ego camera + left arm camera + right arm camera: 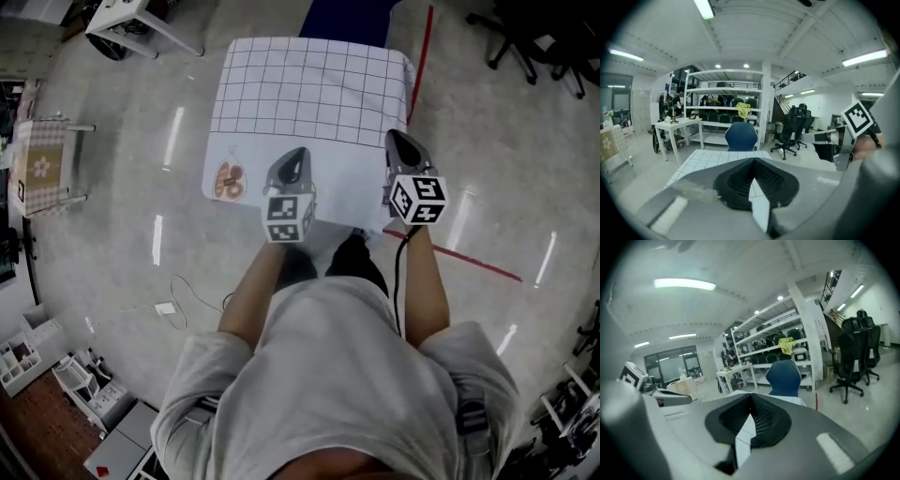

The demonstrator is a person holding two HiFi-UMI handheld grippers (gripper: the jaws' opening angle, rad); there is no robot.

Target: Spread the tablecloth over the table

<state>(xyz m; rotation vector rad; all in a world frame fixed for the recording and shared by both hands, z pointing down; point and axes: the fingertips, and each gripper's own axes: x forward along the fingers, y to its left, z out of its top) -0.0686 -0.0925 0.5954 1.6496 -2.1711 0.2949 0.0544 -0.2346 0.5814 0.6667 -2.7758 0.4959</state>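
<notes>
the tablecloth (309,94) lies ahead; left hand-held gripper (294,157) and right hand-held gripper (399,141) each clamp its near edge.

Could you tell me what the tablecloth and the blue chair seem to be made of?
The tablecloth: thin woven fabric, probably, matte white with a dark printed grid; it hangs limp at its edges. Blue chair: moulded plastic or upholstery; smooth and matte, too blurred to settle.

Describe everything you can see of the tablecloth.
The tablecloth is thin white fabric, black grid lines on its far part, plain nearer, with an orange-brown print near one corner. It lies draped over a hidden table, edges hanging. The left gripper and right gripper each pinch its near edge, jaws shut on it.
</notes>
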